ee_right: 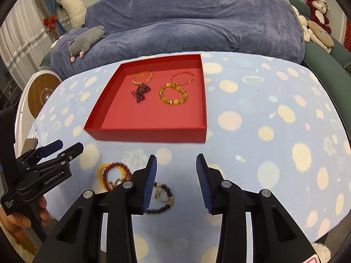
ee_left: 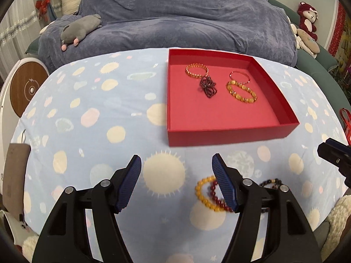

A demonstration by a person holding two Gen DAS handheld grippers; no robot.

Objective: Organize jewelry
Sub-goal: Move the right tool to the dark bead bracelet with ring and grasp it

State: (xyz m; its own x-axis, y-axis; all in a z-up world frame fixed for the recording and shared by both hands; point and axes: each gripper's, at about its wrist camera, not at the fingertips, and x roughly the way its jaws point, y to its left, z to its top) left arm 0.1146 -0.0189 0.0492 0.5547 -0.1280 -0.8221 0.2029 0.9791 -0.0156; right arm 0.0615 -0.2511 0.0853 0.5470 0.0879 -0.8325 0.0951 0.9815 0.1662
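Nearby, red tray (ee_right: 144, 134) beyond loose bracelets (ee_right: 114, 173), left fingers (ee_left: 226, 184) overlapping them.

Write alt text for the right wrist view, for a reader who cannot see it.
The open right gripper hovers over a dotted blue tablecloth, with a dark bead bracelet and yellow and red bracelets lying loose beside its left finger. Beyond sits a red tray holding four pieces of jewelry; the left gripper enters at left.
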